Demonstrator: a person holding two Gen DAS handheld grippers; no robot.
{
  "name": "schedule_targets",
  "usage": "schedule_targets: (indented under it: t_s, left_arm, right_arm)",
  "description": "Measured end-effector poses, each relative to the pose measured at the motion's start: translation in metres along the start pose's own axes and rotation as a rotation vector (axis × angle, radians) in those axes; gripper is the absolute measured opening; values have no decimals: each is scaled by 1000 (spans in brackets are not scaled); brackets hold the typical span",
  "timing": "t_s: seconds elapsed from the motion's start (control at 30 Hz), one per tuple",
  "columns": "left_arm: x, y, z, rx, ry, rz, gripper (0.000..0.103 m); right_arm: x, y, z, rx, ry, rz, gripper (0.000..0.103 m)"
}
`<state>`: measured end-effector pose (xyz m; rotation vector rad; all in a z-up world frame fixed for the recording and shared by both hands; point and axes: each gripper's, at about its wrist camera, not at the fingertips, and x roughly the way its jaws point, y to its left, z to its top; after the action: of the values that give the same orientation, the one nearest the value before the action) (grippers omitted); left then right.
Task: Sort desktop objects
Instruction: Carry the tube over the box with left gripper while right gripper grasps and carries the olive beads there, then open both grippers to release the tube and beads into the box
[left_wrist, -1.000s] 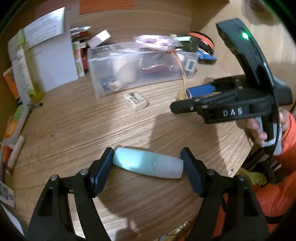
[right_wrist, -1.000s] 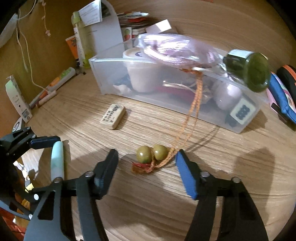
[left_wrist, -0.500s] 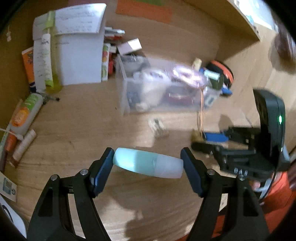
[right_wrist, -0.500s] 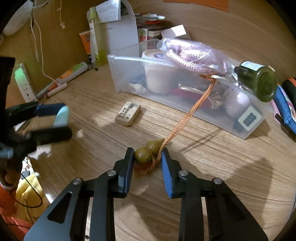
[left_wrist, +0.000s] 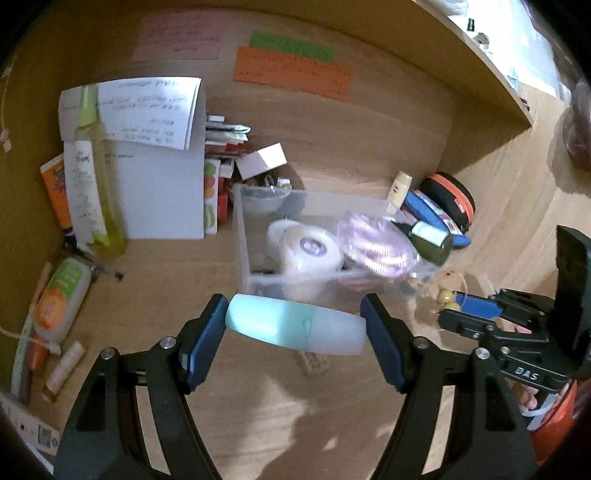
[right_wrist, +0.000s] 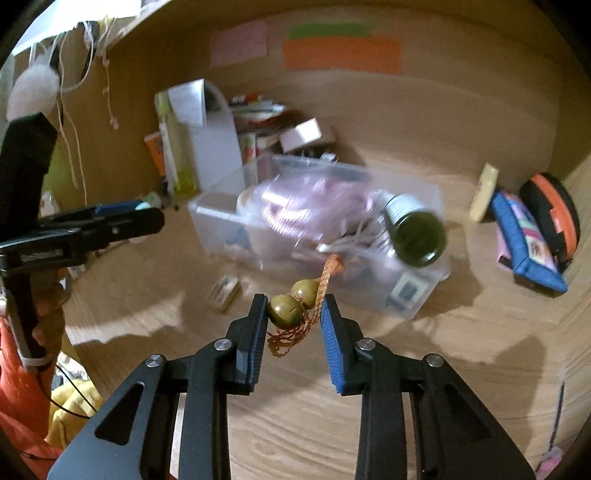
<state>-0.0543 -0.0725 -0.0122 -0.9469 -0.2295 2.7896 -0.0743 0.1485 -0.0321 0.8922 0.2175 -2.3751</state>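
Note:
My left gripper is shut on a pale mint and white tube, held crosswise above the wooden desk. My right gripper is shut on two olive beads on an orange braided cord; the cord runs up to a clear plastic bin. Both loads hang clear of the desk. The bin holds a white jar, a pink bag and a dark green bottle. In the left wrist view the right gripper shows at the right with the beads.
A white eraser lies on the desk before the bin. Papers, a tall yellow-green bottle and boxes stand at the back left; tubes lie along the left edge. A blue pouch and an orange-black case sit at the right.
The right gripper closed on the beads and lifted them off the desk. The left gripper rose with the tube, and its view now looks down into the bin.

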Motion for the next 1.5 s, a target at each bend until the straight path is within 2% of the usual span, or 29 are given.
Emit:
schedule_targets:
  t_s: [0.3,0.6,0.97,1.2,1.5]
  left_arm:
    - [30,0,23,-12,11,17,73]
    - [52,6,35,-2,29,54,73]
    - [75,2,39,25,48,57,73]
    - [78,-8,37,89,53,90,73]
    - [60,-3,30,70,77,39,74]
  right_arm:
    - [-2,-20,25,6,-55,-8,26]
    - [19,-30,37,18,-56,18,26]
    - [37,-35,44,19,-43,29,26]
    - [47,-33,47,2,-30,8,26]
    - [56,-35,44,25,-1,-25,26]
